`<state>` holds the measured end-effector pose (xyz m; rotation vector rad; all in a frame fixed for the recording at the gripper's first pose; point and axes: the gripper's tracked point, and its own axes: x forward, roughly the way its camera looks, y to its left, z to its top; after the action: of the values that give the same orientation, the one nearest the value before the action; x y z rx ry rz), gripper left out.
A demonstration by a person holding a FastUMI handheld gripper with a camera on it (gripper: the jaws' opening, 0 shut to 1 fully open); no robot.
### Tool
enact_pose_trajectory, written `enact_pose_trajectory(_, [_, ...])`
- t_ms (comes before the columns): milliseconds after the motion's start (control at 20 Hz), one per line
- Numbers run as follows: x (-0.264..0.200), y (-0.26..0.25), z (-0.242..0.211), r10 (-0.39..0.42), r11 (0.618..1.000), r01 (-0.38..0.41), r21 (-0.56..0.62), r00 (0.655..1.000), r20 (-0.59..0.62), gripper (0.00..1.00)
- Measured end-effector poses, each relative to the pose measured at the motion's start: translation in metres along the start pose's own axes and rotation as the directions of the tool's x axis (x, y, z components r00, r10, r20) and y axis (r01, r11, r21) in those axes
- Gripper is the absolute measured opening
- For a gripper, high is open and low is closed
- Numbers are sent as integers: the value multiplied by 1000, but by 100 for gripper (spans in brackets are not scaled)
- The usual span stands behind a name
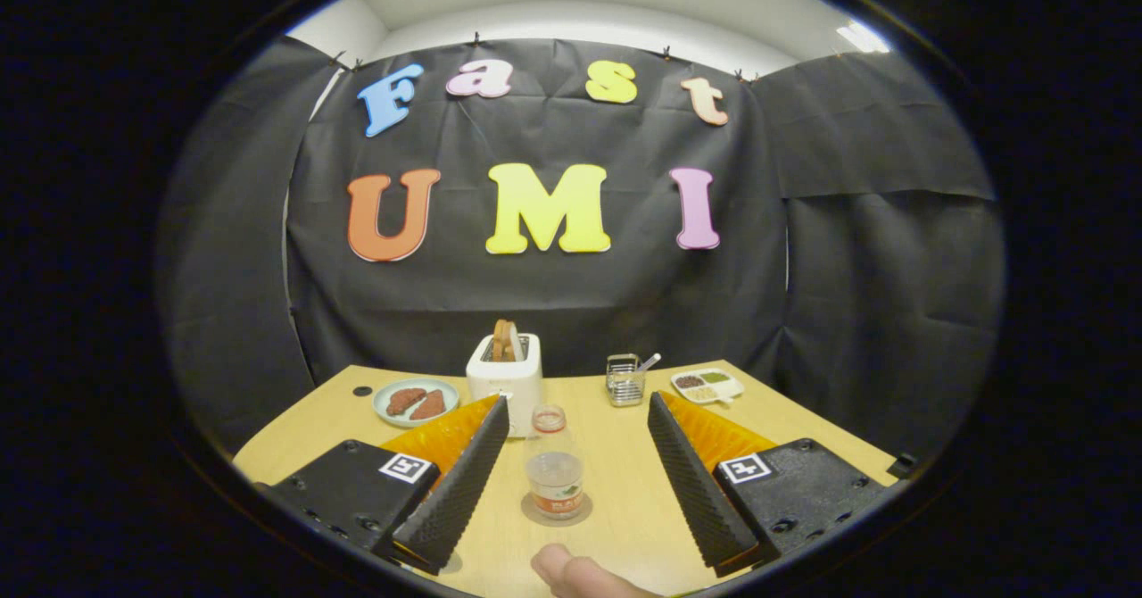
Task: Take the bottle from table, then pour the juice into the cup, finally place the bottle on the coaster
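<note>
Gripper (578,419) spread wide, nothing between the pads; both fingers hang above the wooden table (624,509) with a broad gap. Bottle (553,473) stands upright in that gap, touching neither finger, a little nearer the left one. It is clear plastic, cap off, neck open, label band low on the body. It sits on a round coaster (557,514), whose rim shows around the base. A fingertip (571,573) of a person pokes in at the near table edge, just short of the coaster. Beyond the fingers: white toaster (504,375) with bread in the slots, a plate (416,401) with two brown pieces beside it, a wire holder (624,378), a small divided dish (707,386) at the far right
</note>
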<state>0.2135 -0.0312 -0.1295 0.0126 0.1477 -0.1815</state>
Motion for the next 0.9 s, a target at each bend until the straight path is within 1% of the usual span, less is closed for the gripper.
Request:
enact_pose_trajectory(200, [-37, -4, 23, -10, 1000, 10, -20, 1000, 8, 100])
enact_pose_trajectory(400, [-70, -20, 33, -55, 997, 55, -58, 998, -9, 100])
enact_pose_trajectory(550, [-95, -22, 45, -34, 998, 34, -50, 999, 7, 100])
enact_pose_trajectory(650, [-111, -30, 55, -34, 998, 35, -44, 999, 31, 100])
enact_pose_trajectory(800, [-139, -34, 57, -21, 999, 23, -37, 999, 50, 100])
enact_pose_trajectory(900, [-155, -32, 66, 2, 999, 1, -51, 998, 68, 100])
